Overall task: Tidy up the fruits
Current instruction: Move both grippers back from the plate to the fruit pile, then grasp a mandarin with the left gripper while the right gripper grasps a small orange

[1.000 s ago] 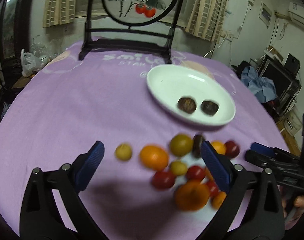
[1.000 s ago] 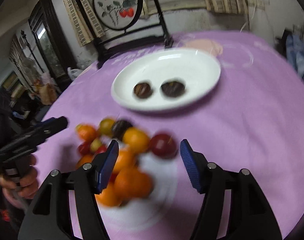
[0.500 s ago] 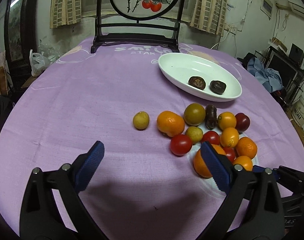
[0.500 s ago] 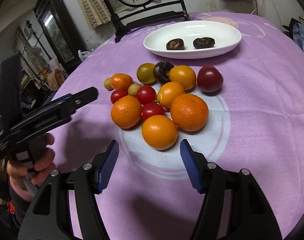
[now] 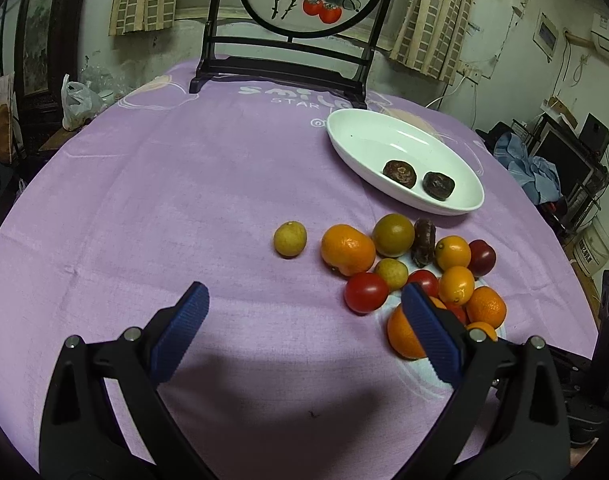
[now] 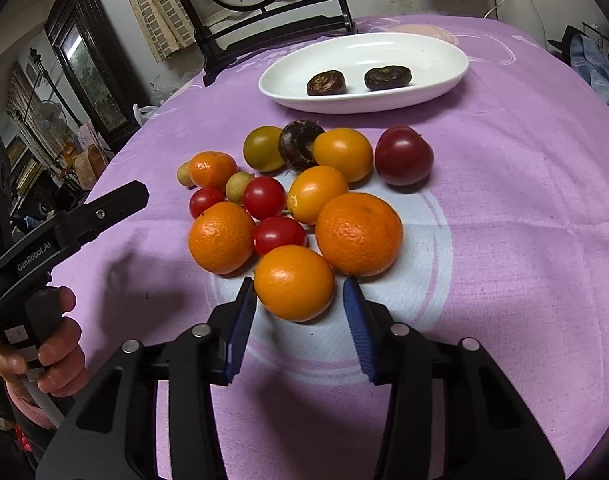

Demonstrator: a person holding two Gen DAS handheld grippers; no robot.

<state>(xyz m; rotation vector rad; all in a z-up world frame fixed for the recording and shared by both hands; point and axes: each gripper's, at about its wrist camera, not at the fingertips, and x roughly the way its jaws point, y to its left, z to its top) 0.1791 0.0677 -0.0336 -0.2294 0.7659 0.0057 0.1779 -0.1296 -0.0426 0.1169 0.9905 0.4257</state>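
Observation:
A pile of fruit lies on the purple cloth: oranges, red tomatoes, yellow-green fruits and a dark one. My right gripper (image 6: 298,294) is open, its blue pads on either side of the nearest orange (image 6: 294,282), not clamped on it. A larger orange (image 6: 359,234) sits just behind. A white oval plate (image 6: 436,80) holds two dark fruits (image 6: 326,83). My left gripper (image 5: 304,304) is open and empty above the cloth, left of the pile; a lone yellow-green fruit (image 5: 290,239) lies ahead of it. The plate (image 5: 368,136) is at its far right.
A black framed screen stand (image 5: 280,68) with a painted round panel stands at the table's back edge. The left gripper's body and the hand holding it (image 6: 44,320) show at the left in the right wrist view. Room clutter lies beyond the table's right edge.
My right gripper has moved forward onto the pile and narrowed around the nearest orange. My left gripper has stayed open and shifted only slightly.

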